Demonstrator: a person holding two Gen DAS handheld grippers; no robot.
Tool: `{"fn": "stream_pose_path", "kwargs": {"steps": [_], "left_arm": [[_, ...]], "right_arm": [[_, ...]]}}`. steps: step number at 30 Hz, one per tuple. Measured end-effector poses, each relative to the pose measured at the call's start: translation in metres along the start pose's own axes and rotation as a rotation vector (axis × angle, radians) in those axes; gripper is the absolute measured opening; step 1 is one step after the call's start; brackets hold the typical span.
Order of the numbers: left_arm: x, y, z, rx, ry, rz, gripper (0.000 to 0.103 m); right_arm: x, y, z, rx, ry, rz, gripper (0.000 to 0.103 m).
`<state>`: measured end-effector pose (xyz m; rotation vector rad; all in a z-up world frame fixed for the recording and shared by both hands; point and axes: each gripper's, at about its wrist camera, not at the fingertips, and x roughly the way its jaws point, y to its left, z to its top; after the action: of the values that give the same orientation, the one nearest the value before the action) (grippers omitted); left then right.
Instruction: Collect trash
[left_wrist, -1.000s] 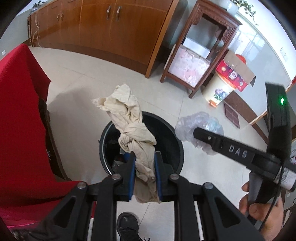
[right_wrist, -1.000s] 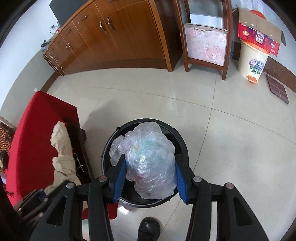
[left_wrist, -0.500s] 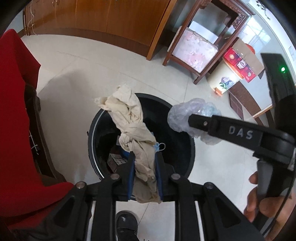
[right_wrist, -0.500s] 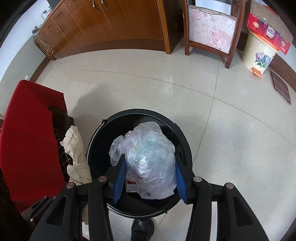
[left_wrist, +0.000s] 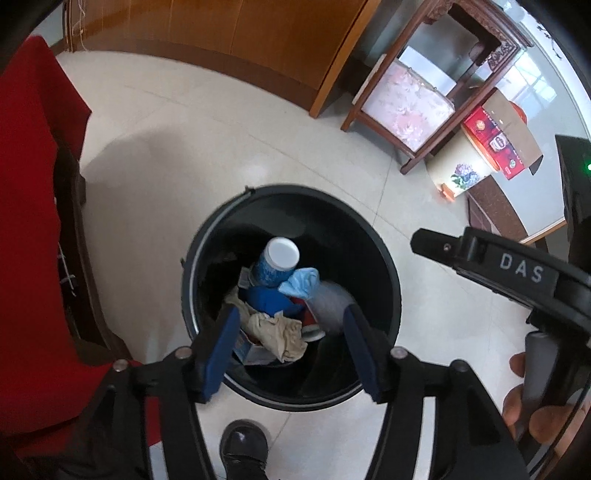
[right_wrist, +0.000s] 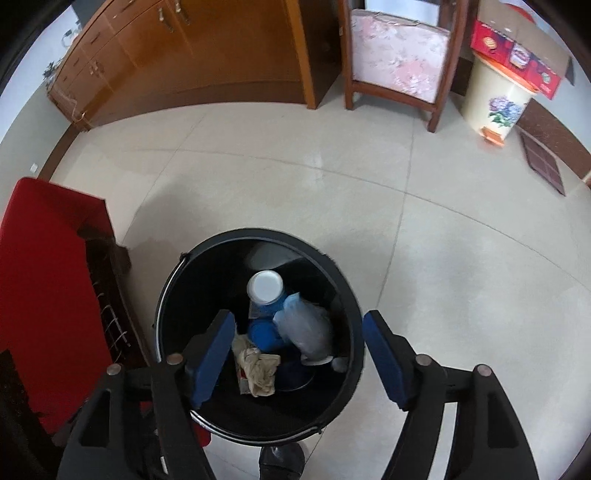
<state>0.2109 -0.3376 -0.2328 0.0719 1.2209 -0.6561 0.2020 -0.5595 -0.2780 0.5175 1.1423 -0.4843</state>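
Note:
A black round trash bin (left_wrist: 384, 258) (right_wrist: 351, 306) stands on the floor under both grippers. Inside it lie a crumpled beige cloth (left_wrist: 277, 332) (right_wrist: 258, 369), a clear plastic bag (left_wrist: 328, 302) (right_wrist: 306, 332), a blue cup with a white bottom (left_wrist: 277, 262) (right_wrist: 264, 290) and other scraps. My left gripper (left_wrist: 291, 347) hangs over the bin, its jaws opening with nothing between them. My right gripper (right_wrist: 299, 354) is above the bin too, jaws opening and empty; from the left wrist view it appears at the right (left_wrist: 424, 240), held by a hand (left_wrist: 543, 410).
A red-covered chair (left_wrist: 33, 221) (right_wrist: 40, 280) stands close on the left of the bin. A shoe (left_wrist: 243, 446) is at the bin's near side. Farther off are a wooden cabinet (right_wrist: 184, 55), a wooden stand with a pink cushion (right_wrist: 399, 66), and a cream floral pedal bin (right_wrist: 495, 103).
Both grippers opened. The beige cloth dropped out of the left one and the plastic bag out of the right one; both now lie inside the bin.

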Motion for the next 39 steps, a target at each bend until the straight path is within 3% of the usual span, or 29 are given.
{"fn": "stream_pose_path", "kwargs": {"steps": [9, 12, 16, 20, 28, 30, 33, 39], "left_arm": [[-0.068, 0.005, -0.007, 0.015, -0.139, 0.093, 0.060], [-0.103, 0.010, -0.016, -0.002, -0.194, 0.120, 0.061], [-0.155, 0.019, -0.034, -0.016, -0.277, 0.180, 0.068], [-0.205, 0.037, -0.058, -0.048, -0.354, 0.227, 0.074], [-0.302, 0.080, -0.120, -0.155, -0.507, 0.357, 0.084], [-0.322, 0.089, -0.137, -0.185, -0.537, 0.394, 0.087], [-0.347, 0.097, -0.162, -0.236, -0.573, 0.424, 0.092], [-0.372, 0.091, -0.196, -0.256, -0.602, 0.471, 0.096]], "right_arm": [[-0.031, 0.003, -0.016, -0.023, -0.042, 0.024, 0.074], [-0.045, 0.016, -0.031, -0.051, -0.051, 0.074, 0.074], [-0.059, 0.039, -0.061, -0.085, -0.016, 0.184, 0.074], [-0.091, 0.077, -0.102, -0.174, -0.041, 0.258, 0.074], [-0.199, 0.159, -0.171, -0.385, -0.188, 0.398, 0.074], [-0.235, 0.176, -0.189, -0.425, -0.247, 0.423, 0.082], [-0.280, 0.190, -0.216, -0.465, -0.333, 0.431, 0.091], [-0.337, 0.198, -0.259, -0.492, -0.401, 0.409, 0.093]]}}
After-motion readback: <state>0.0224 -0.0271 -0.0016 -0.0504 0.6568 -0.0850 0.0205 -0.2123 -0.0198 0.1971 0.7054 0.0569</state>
